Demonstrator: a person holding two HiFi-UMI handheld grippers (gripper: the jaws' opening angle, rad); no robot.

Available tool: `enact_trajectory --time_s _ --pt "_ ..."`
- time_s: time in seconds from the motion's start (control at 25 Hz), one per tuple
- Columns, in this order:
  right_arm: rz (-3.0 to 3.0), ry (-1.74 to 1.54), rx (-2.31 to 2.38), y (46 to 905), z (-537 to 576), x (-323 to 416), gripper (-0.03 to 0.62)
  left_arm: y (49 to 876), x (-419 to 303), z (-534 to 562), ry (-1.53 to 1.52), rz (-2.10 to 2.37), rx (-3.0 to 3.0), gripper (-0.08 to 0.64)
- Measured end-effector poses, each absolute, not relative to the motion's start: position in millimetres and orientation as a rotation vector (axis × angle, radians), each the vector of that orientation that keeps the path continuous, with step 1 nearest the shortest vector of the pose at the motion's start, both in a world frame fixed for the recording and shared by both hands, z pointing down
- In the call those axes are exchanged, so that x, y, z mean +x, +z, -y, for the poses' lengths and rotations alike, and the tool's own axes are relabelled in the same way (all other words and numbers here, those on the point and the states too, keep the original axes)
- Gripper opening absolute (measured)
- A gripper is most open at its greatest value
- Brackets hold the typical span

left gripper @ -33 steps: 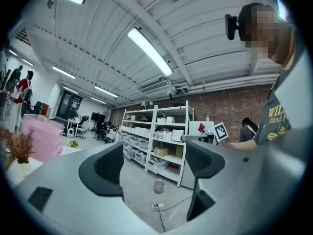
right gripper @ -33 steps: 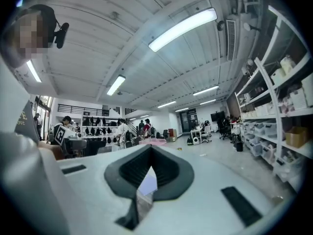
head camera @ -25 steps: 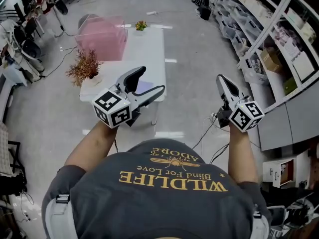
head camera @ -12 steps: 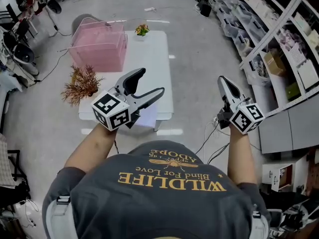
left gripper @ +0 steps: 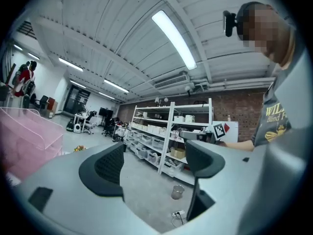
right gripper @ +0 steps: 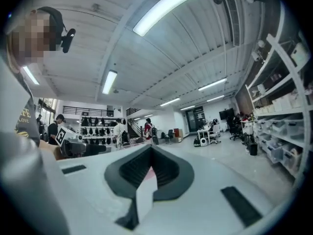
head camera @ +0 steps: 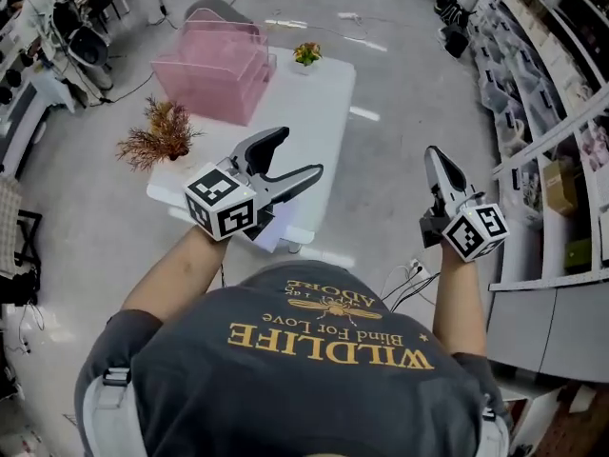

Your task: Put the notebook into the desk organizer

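Note:
A pink wire desk organizer point(head camera: 214, 69) stands at the far left end of a white table point(head camera: 314, 103); it also shows as a pink desk organizer point(left gripper: 24, 141) at the left edge of the left gripper view. A pale lavender notebook point(head camera: 269, 228) lies near the table's front edge, mostly hidden under my left gripper point(head camera: 297, 152). That gripper hovers above it, open and empty, and its jaws stand wide apart in my left gripper point(left gripper: 156, 163) view. My right gripper point(head camera: 435, 157) is held off the table's right side over the floor, shut and empty; my right gripper point(right gripper: 149, 173) shows closed jaws.
A dried brown plant point(head camera: 157, 133) sits at the table's left edge and a small flower pot point(head camera: 306, 53) at its far end. Storage shelves point(head camera: 542, 93) line the right side. Chairs and desks point(head camera: 67, 36) crowd the far left. Cables point(head camera: 409, 279) lie on the floor.
The view has swung, so the table now lies diagonally and nearer. Both grippers keep the same pose, left open and right shut.

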State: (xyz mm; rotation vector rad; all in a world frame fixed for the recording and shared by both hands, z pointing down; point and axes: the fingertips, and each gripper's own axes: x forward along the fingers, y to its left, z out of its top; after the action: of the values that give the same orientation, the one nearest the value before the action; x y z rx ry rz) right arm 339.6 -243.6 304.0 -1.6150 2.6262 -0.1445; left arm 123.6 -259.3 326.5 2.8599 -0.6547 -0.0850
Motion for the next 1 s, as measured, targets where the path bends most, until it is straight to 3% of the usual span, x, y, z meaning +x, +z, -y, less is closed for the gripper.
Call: enact_trajectory --time_s 0.32,0.64,1.0 --pt "-2.819 -0.096 -1.328 305 298 357 0.000 348 147 270 -0.117 0.942 2.705 0.394" --pt "-2.963 -0.128 -1.098 324 343 269 0.000 421 30 273 -0.116 1.243 2.420 0.390" --pt "-3.102 -0.168 -0.909 368 356 170 0.000 599 -74 226 -0.005 1.436 1.949 0.390"
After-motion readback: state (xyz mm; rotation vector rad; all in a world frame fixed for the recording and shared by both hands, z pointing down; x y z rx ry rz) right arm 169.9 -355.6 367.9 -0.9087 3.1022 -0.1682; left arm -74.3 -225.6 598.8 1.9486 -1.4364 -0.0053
